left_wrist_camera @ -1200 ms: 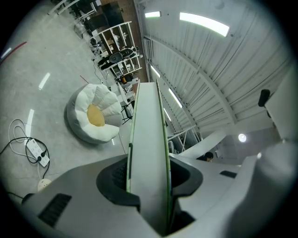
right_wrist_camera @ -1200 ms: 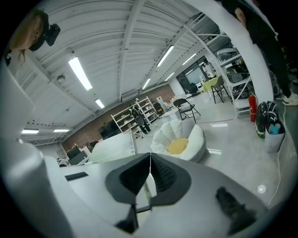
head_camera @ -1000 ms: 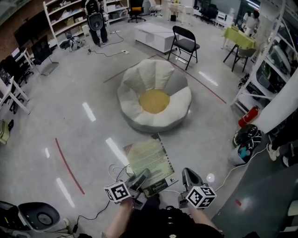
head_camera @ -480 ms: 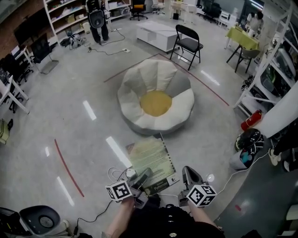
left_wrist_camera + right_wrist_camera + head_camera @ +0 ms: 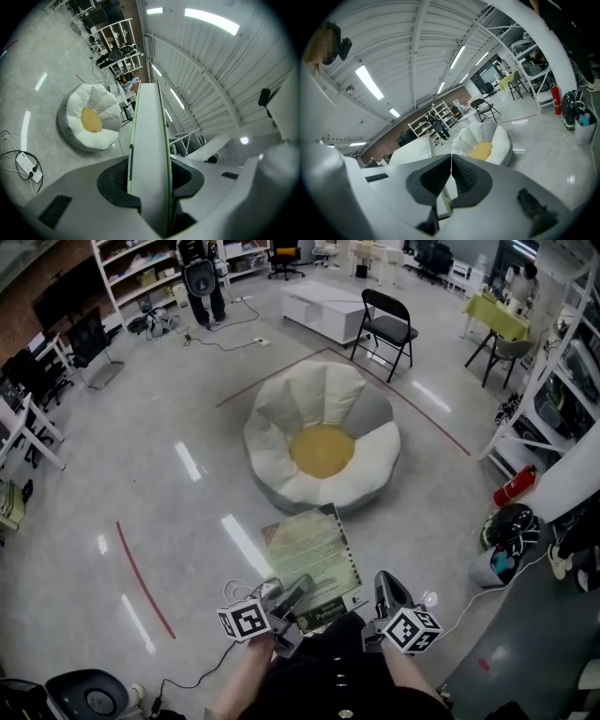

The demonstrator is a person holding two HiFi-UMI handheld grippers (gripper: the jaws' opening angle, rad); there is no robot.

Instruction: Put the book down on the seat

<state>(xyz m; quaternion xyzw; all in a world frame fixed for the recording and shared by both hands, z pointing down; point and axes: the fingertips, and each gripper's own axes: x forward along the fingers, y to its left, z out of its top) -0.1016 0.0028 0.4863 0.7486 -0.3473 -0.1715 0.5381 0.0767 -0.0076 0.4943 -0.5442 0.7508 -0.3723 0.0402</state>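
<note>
Closing in on the seat (image 5: 322, 448), nearer than a second ago. Clamping the book (image 5: 312, 559) by its near edge in the left tongs (image 5: 296, 591), keeping the right tongs (image 5: 382, 585) pinched together beside its corner. Still carrying it over the floor (image 5: 141, 474), short of the seat.

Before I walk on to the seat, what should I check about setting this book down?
1. Left gripper, fingers clamped on the book: ok.
2. Right gripper also gripping the book: cannot tell; its fingers are together.
3. Seat free of other things: ok.
4. Book over the seat: not ok, it hangs above the floor, short of the seat.
</note>
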